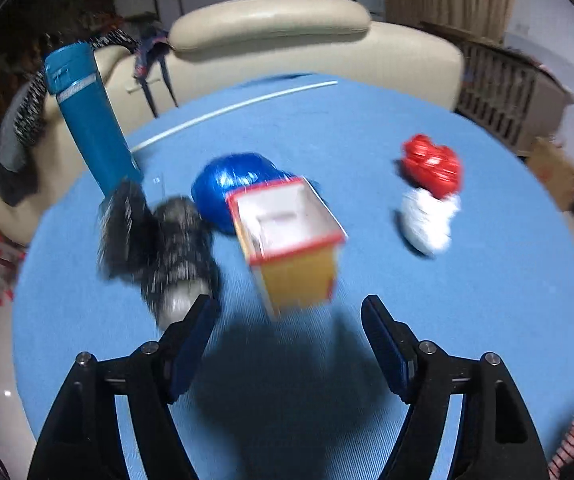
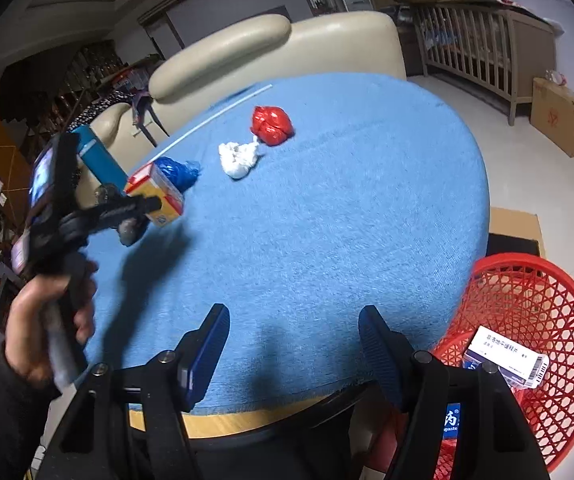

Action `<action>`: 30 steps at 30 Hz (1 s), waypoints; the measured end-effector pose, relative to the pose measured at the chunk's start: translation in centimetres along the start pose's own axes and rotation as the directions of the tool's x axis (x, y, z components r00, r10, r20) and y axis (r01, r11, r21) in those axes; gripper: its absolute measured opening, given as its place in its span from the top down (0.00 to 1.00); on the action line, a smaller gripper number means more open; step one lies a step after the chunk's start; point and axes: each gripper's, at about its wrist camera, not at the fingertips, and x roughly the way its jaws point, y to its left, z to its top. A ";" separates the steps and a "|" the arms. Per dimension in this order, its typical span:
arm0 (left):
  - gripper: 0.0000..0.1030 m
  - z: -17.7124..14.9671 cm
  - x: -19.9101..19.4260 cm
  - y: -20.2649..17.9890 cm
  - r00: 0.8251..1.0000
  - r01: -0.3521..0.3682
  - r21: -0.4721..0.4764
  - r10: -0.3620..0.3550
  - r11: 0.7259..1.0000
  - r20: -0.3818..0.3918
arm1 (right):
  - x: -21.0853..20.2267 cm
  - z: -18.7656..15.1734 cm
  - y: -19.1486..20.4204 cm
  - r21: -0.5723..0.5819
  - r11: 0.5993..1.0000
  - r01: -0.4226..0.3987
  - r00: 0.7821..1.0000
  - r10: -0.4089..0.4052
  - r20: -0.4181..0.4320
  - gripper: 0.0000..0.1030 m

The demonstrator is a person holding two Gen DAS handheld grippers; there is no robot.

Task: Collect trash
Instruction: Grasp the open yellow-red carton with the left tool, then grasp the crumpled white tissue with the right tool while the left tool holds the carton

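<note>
The bench [image 2: 327,220] is round and has a blue cloth on it. The yellow box with a red rim [image 1: 291,240] lies tilted on the bench, and I use it as landmark. Just behind it is the crumpled blue bag [image 1: 231,184], touching it. At its left side lies a dark fuzzy bundle [image 1: 167,248], and further left stands a tall blue tube [image 1: 87,120]. To the right of the box, well apart, lies the white crumpled wad [image 1: 427,220] with the red crumpled bag [image 1: 433,168] just behind it. The left gripper [image 1: 287,328] is just in front of the box, jaws spread, nothing between them. The right gripper [image 2: 293,332] hovers over the near edge of the bench, far from the box, jaws also spread and empty. The red basket [image 2: 535,320] stands on the floor beside the bench, with a white carton [image 2: 507,356] inside.
</note>
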 end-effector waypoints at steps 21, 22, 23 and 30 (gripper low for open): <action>0.53 -3.7 0.2 3.9 0.993 0.120 0.009 -0.120 0.993 -0.005 | 7.7 6.9 3.6 -0.076 0.997 0.005 0.999 -0.008 -0.046 0.31; 0.53 -4.2 -0.5 4.2 0.992 0.124 0.002 -0.124 0.992 -0.007 | 8.4 7.7 4.3 -0.088 0.996 -0.003 0.999 0.000 -0.038 0.31; 0.53 -4.9 -0.8 4.8 0.992 0.128 -0.010 -0.128 0.992 -0.012 | 9.2 8.6 5.2 -0.096 0.995 -0.012 0.999 0.009 -0.032 0.31; 0.53 -7.0 -1.7 7.4 0.994 0.110 -0.040 -0.111 0.993 -0.022 | 15.2 14.4 9.7 -0.159 0.986 0.040 0.999 -0.040 0.004 0.31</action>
